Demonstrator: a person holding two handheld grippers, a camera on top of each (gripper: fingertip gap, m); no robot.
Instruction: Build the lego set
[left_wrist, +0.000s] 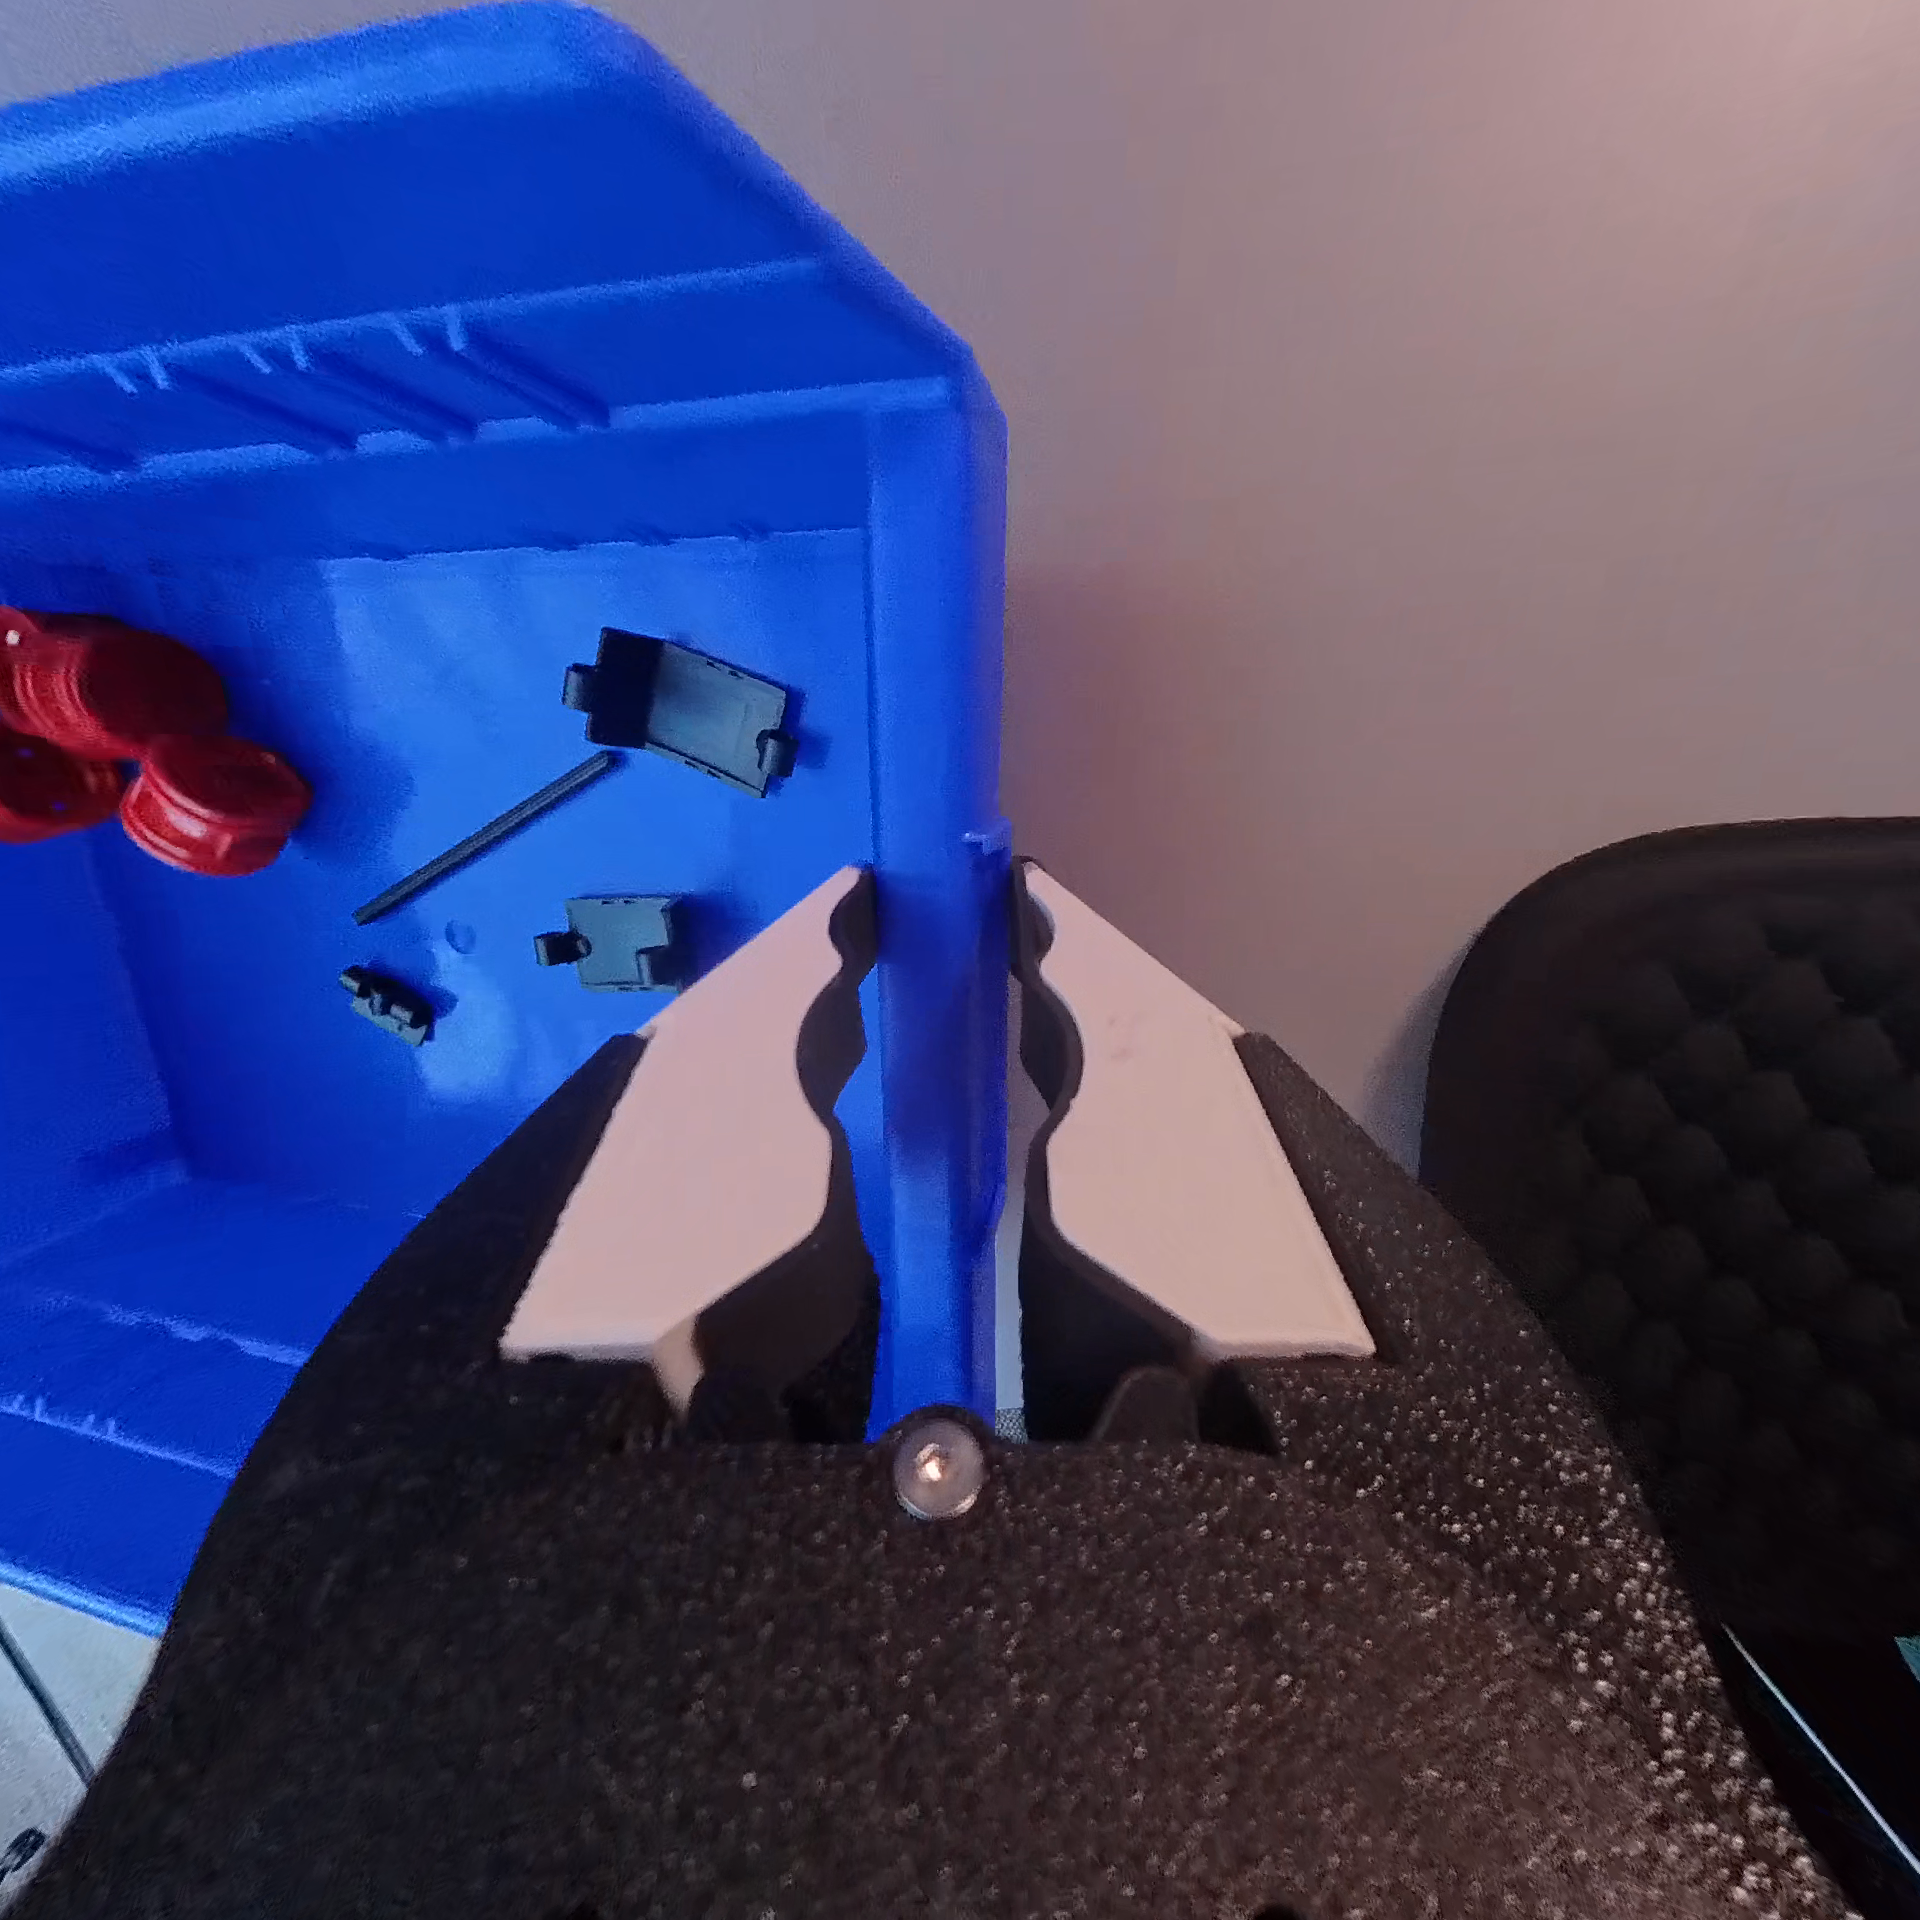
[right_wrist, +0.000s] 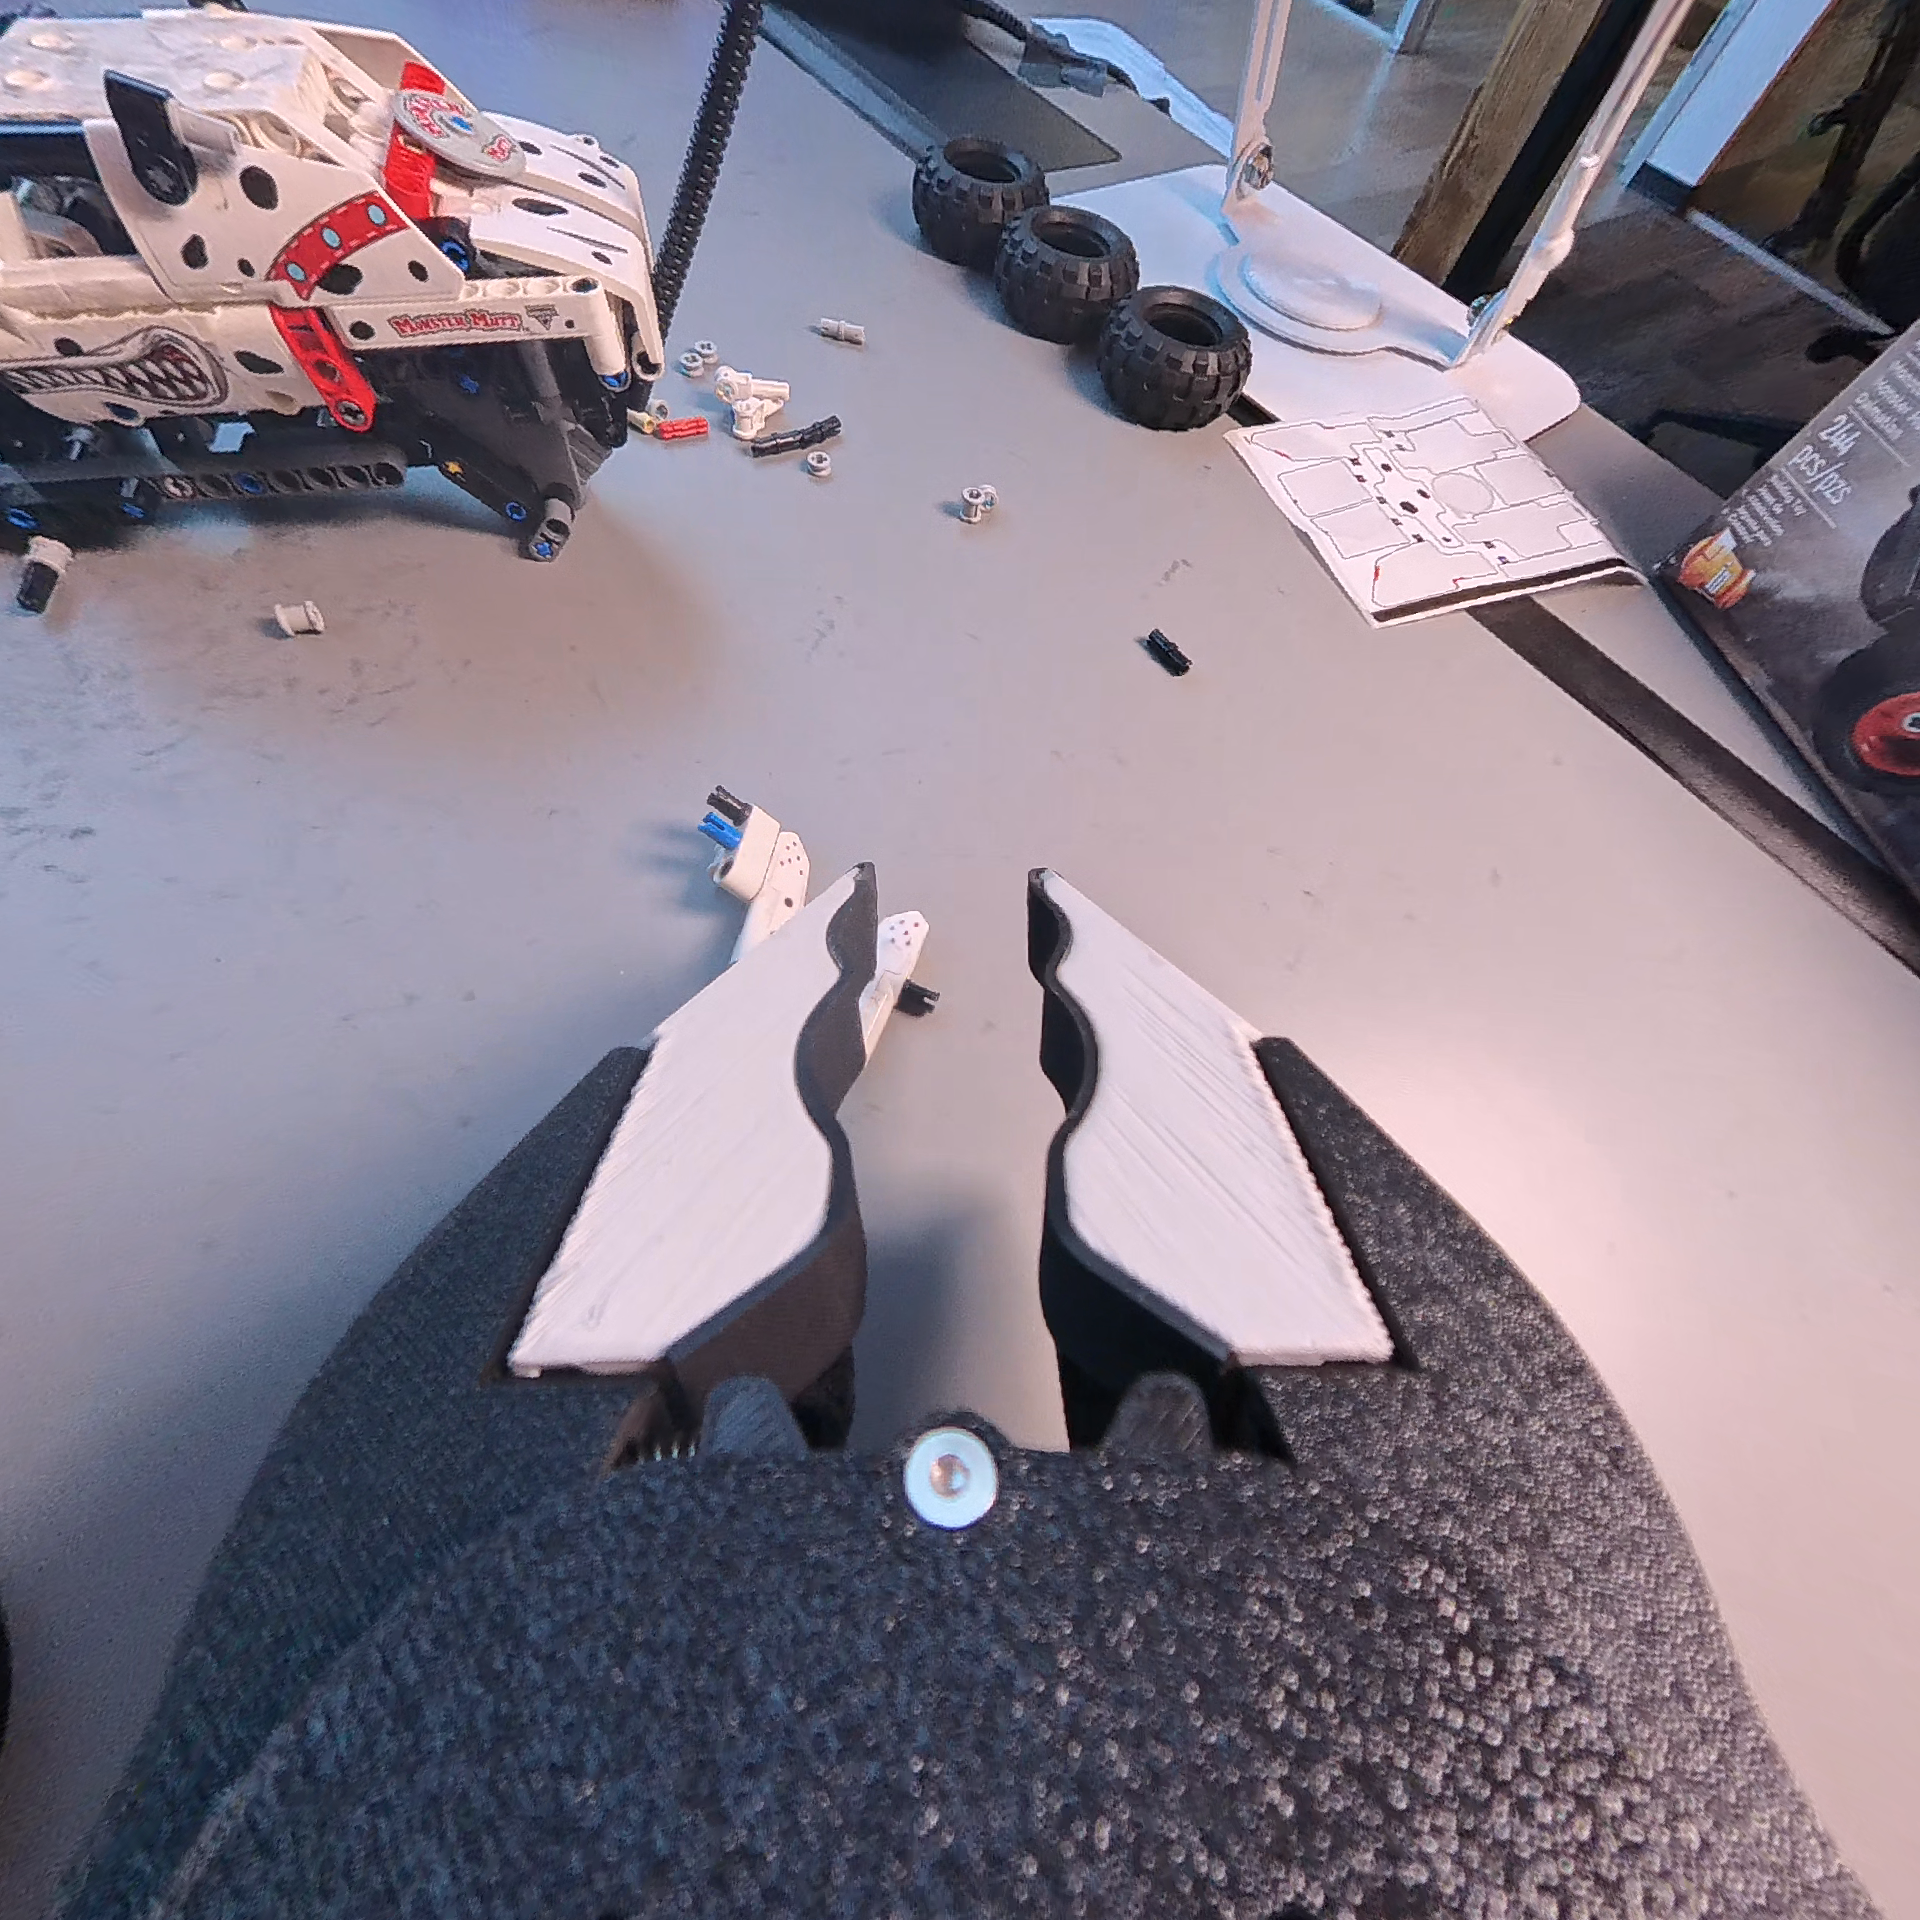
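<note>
Far ahead and to the left of the right tool stands the partly built lego truck, white with black spots and red trim, wheel-less on the grey surface. Loose pins and connectors lie just beside the truck's front end. Three knobbly black tyres sit in a row farther ahead to the right, near a white sticker sheet and the set's box at the right edge. A small white sub-assembly with black and blue pins lies just by the right tool's left fingertip, partly hidden under it. The right tool's jaws stand moderately apart with nothing between them.

The left tool clamps the rim wall of a tilted blue plastic bin. Left of that tool, inside the bin, are red wheel hubs, a thin black axle and several small black parts. A black padded case lies to its right.
</note>
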